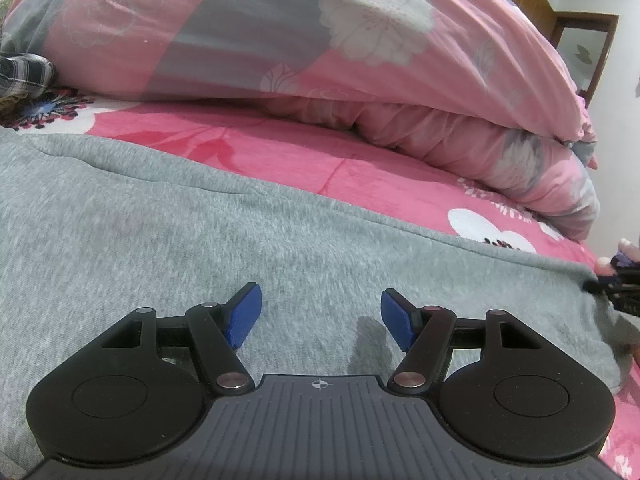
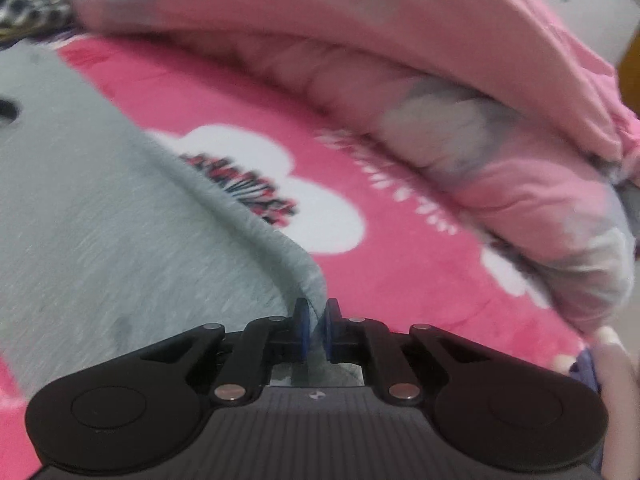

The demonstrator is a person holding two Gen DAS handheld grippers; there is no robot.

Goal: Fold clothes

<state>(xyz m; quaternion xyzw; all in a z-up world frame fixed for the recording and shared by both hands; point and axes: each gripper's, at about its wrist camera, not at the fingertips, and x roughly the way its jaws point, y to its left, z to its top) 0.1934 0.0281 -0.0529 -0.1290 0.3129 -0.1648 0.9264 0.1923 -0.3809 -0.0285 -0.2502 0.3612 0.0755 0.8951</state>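
A soft heather-grey knit garment [image 1: 200, 232] lies spread flat on a bed covered by a hot-pink plush blanket with white flowers [image 1: 360, 168]. The left tongs [image 1: 320, 320] hover just above the middle of the grey cloth with their blue pads [image 1: 244, 316] well apart — nothing sits between them.

At the right edge of the left wrist view, the right tongs [image 1: 612, 288] meet the garment's far corner beside a person's fingertips [image 1: 624, 246]. The right wrist view shows it closely: the right tongs [image 2: 316, 330] are clamped together on the garment's hemmed corner [image 2: 308, 276], a thin fold of grey fabric pinched between the two blue pads. That picture is blurred.

Behind the garment, a bulky pink-and-grey floral quilt [image 1: 320, 40] is heaped along the bed — well apart from the grey cloth, with a strip of pink blanket between them. A checked dark cloth [image 1: 24, 72] lies at the far left.
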